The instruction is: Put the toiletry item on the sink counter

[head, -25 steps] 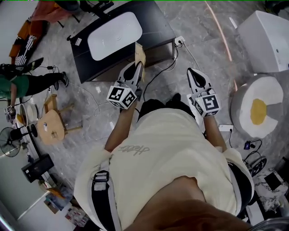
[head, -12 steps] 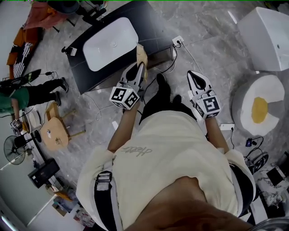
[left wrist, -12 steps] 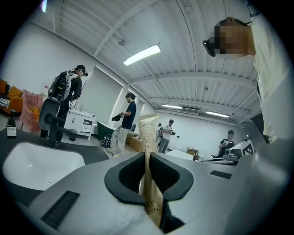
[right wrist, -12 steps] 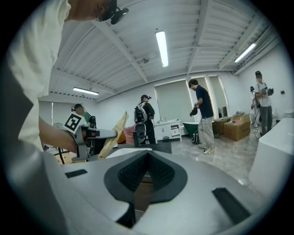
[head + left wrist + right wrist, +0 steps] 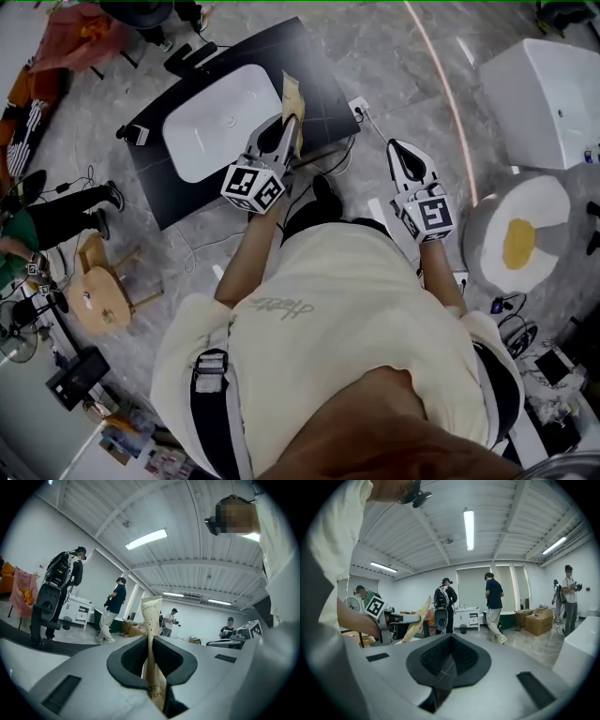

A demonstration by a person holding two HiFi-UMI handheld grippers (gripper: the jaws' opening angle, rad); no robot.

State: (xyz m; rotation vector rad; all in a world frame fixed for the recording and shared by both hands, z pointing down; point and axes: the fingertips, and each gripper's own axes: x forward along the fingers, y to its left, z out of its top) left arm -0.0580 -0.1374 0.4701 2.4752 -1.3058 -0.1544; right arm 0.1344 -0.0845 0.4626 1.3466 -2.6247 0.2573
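The toiletry item is a tan, speckled tube [image 5: 292, 101] [image 5: 151, 620]. My left gripper [image 5: 287, 129] [image 5: 151, 670] is shut on its lower part, and its crimped end sticks out past the jaws. In the head view the tube hangs over the black sink counter [image 5: 319, 66], just right of the white basin [image 5: 220, 117]. My right gripper [image 5: 400, 150] [image 5: 444, 667] is shut with nothing in it, out over the grey floor to the right of the counter. The right gripper view also shows the tube [image 5: 417, 616] held off to its left.
A white fixture [image 5: 544, 94] and a round white stool with a yellow centre [image 5: 520, 239] stand at the right. Cables and a power strip [image 5: 359, 106] lie by the counter's right end. A wooden stool [image 5: 98, 295] and a person [image 5: 47, 220] are at the left.
The sink counter has come nearer in the head view. My left gripper with the tube now reaches over the counter beside the basin. The right gripper keeps its place.
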